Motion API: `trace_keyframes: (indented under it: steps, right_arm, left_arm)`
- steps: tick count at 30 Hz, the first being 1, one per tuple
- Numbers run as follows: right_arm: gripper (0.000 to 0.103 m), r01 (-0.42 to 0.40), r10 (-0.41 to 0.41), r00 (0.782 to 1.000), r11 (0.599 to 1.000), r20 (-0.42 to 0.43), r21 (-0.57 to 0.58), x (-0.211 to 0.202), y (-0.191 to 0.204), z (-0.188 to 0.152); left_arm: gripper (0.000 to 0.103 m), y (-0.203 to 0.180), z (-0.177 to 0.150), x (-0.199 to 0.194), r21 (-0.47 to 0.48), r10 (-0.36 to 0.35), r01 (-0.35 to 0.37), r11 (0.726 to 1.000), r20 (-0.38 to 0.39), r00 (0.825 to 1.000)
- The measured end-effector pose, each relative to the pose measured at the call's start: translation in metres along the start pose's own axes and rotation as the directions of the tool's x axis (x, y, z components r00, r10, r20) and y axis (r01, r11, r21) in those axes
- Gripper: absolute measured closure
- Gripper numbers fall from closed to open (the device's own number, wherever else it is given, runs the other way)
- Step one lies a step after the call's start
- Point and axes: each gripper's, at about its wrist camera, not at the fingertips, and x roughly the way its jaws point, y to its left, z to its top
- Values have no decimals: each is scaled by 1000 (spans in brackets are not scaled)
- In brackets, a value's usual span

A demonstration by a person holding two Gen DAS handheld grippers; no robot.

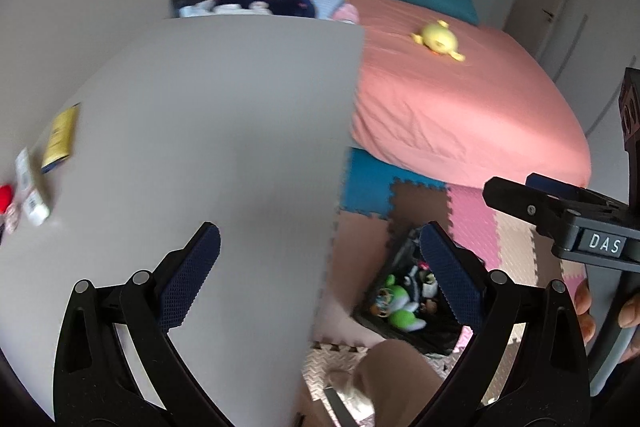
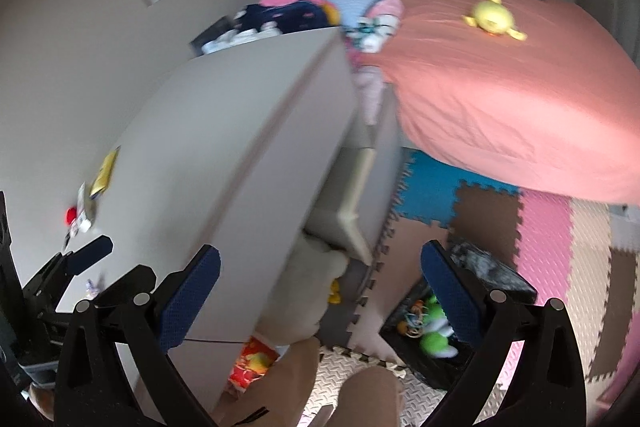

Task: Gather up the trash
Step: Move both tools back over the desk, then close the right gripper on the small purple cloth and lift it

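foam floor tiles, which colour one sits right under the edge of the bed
The blue foam tile, tucked under the pink bed; the brown tile and pink tile lie further out.

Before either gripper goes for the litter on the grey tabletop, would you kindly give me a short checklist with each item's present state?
1. Left gripper open and holding nothing: ok.
2. Right gripper open and holding nothing: ok.
3. Litter in sight: ok. A yellow packet and a white wrapper lie at the far left edge of the tabletop.
4. Gripper lined up with the litter: not ok. Both point toward the table's right edge and the floor.
5. What the small red item is: cannot tell; blurred and cut off.
6. Trash container in sight: not ok. Only a black bin of toys shows.
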Motion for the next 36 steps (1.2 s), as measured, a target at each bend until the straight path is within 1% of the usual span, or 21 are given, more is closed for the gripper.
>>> trace_keyframes:
  steps: [4, 7, 11, 14, 16, 19, 22, 24, 25, 27, 29, 31, 32, 34, 36]
  right_arm:
    - [3, -55, 54, 998, 995, -21, -81, 11, 43, -1]
    - [3, -86, 81, 996, 986, -44, -141, 19, 75, -4]
    - [3, -134, 121, 990, 970, -73, -202, 29, 117, -9]
    - [3, -168, 147, 984, 955, -105, -242, 37, 146, -17]
    - [3, -187, 158, 980, 945, -125, -268, 44, 165, -23]
    - [3, -212, 171, 973, 929, -156, -304, 53, 191, -33]
    - [3, -236, 181, 966, 910, -186, -342, 63, 215, -46]
    - [3, -248, 182, 962, 895, -206, -370, 68, 230, -56]
    - [3, -252, 180, 960, 888, -213, -385, 71, 236, -60]
    - [8, -255, 175, 959, 875, -222, -412, 75, 247, -67]
    - [11, -257, 169, 958, 864, -231, -433, 78, 255, -73]
    - [16, -253, 161, 959, 855, -233, -452, 80, 261, -78]
    - [21, -249, 154, 960, 851, -233, -463, 82, 264, -81]
    - [24, -234, 140, 966, 839, -219, -492, 82, 271, -85]
    - [31, -227, 134, 968, 829, -212, -511, 83, 276, -88]
  left_arm:
    - [6, 40, -10, -12, -64, 43, -42, 997, 12, 999]
    - [6, 74, -19, -20, -133, 73, -70, 989, 18, 997]
    - [6, 114, -32, -29, -200, 118, -112, 973, 18, 993]
    - [6, 147, -44, -37, -271, 142, -134, 953, 10, 990]
    - [6, 162, -51, -43, -294, 169, -159, 942, 7, 986]
    - [6, 192, -65, -55, -325, 221, -210, 922, -3, 975]
    - [6, 217, -78, -66, -360, 259, -244, 900, -8, 966]
    - [6, 237, -88, -74, -405, 278, -259, 877, -11, 961]
    - [6, 249, -93, -78, -436, 286, -262, 861, -12, 958]
    - [6, 263, -98, -82, -470, 297, -266, 841, -9, 955]
    - [6, 271, -103, -85, -479, 323, -288, 829, -11, 946]
    - [6, 275, -105, -87, -470, 341, -309, 827, -17, 940]
    - [6, 274, -108, -88, -465, 344, -312, 828, -18, 939]
    - [6, 276, -109, -88, -460, 344, -313, 831, -18, 939]
    - [6, 277, -109, -86, -463, 340, -310, 831, -20, 940]
